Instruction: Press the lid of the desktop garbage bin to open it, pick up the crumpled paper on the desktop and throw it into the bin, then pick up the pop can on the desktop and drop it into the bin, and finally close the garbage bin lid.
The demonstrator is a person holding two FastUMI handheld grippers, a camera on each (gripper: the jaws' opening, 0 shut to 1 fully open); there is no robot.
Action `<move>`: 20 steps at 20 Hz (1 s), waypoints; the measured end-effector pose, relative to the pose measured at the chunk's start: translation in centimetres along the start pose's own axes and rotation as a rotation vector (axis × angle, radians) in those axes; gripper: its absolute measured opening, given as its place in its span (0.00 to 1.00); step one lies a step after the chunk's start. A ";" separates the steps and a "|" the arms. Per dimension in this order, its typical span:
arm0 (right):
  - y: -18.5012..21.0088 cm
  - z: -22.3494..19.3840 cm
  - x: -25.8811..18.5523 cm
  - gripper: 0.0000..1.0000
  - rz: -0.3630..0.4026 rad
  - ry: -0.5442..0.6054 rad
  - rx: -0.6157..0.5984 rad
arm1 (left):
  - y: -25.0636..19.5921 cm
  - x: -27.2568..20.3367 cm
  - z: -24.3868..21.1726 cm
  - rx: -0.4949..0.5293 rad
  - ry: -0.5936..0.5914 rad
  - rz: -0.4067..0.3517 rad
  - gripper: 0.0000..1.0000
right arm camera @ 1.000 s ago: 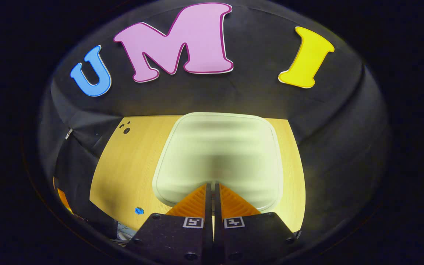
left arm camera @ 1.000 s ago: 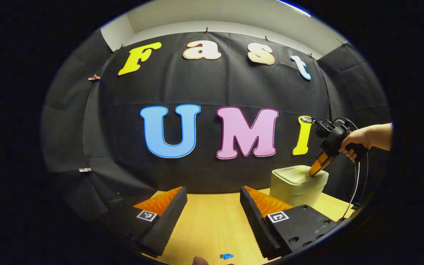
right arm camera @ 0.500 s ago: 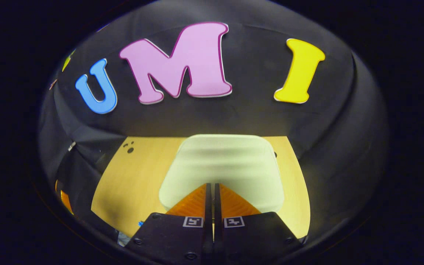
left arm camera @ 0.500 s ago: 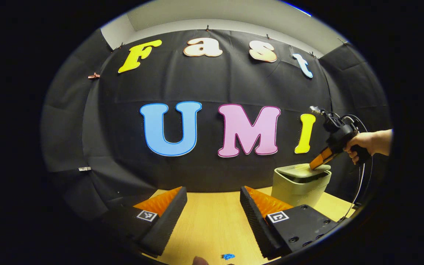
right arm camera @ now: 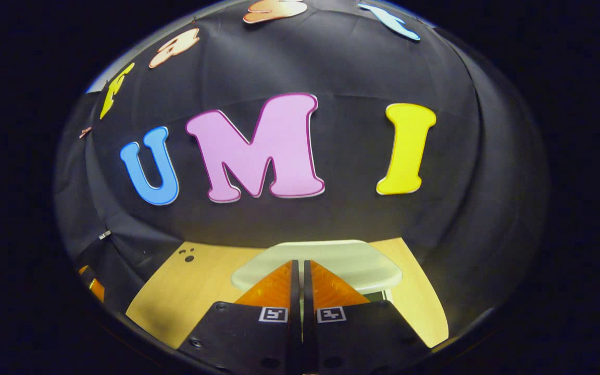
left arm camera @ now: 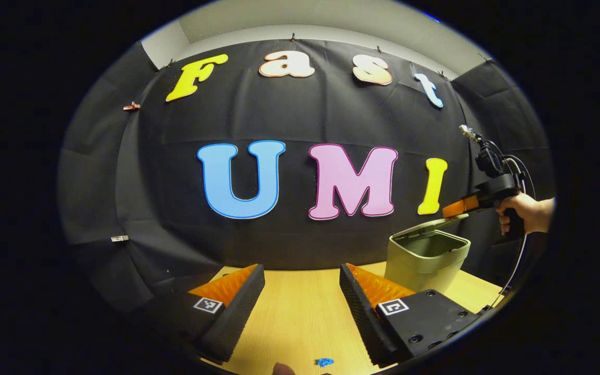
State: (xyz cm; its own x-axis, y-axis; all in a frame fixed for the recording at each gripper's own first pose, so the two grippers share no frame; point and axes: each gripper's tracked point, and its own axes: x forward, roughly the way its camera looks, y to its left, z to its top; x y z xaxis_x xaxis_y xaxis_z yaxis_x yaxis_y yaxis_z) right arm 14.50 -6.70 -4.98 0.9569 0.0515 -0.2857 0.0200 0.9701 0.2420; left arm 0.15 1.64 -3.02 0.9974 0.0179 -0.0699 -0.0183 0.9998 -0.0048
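Bin lid (left arm camera: 432, 225) ajar under right claw (left arm camera: 448, 210)

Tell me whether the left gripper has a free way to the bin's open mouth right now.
Probably yes. The garbage bin stands on the table ahead and to the right of the left gripper, its lid tipped up. The right gripper sits at the raised lid's far end, not over the opening.

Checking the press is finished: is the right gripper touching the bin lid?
Cannot tell. In the left gripper view the right gripper meets the raised lid edge with no visible gap, but it is far and small; the right gripper view overlaps them.
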 end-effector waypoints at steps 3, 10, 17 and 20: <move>0.2 1.8 -1.2 0.06 -0.003 -0.095 -0.019 | -0.1 0.1 0.0 -0.006 0.004 -0.003 0.93; 1.2 2.2 -3.4 0.10 0.024 -0.143 -0.041 | -0.7 -0.4 -1.0 0.002 0.021 -0.016 0.93; 3.9 1.1 -7.3 0.43 0.079 -0.182 -0.073 | -1.2 -1.0 -5.9 0.010 0.127 -0.027 0.93; 4.6 0.7 -9.5 0.53 0.075 -0.197 -0.087 | -1.4 -1.1 -8.8 0.002 0.190 -0.030 0.93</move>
State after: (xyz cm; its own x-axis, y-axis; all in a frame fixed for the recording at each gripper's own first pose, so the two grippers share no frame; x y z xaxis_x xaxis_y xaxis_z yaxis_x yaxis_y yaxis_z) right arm 5.75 -2.90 -0.49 0.9930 0.0854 -0.0814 -0.0703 0.9824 0.1728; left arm -1.53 0.13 -11.73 0.9664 -0.0129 -0.2569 0.0114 0.9999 -0.0074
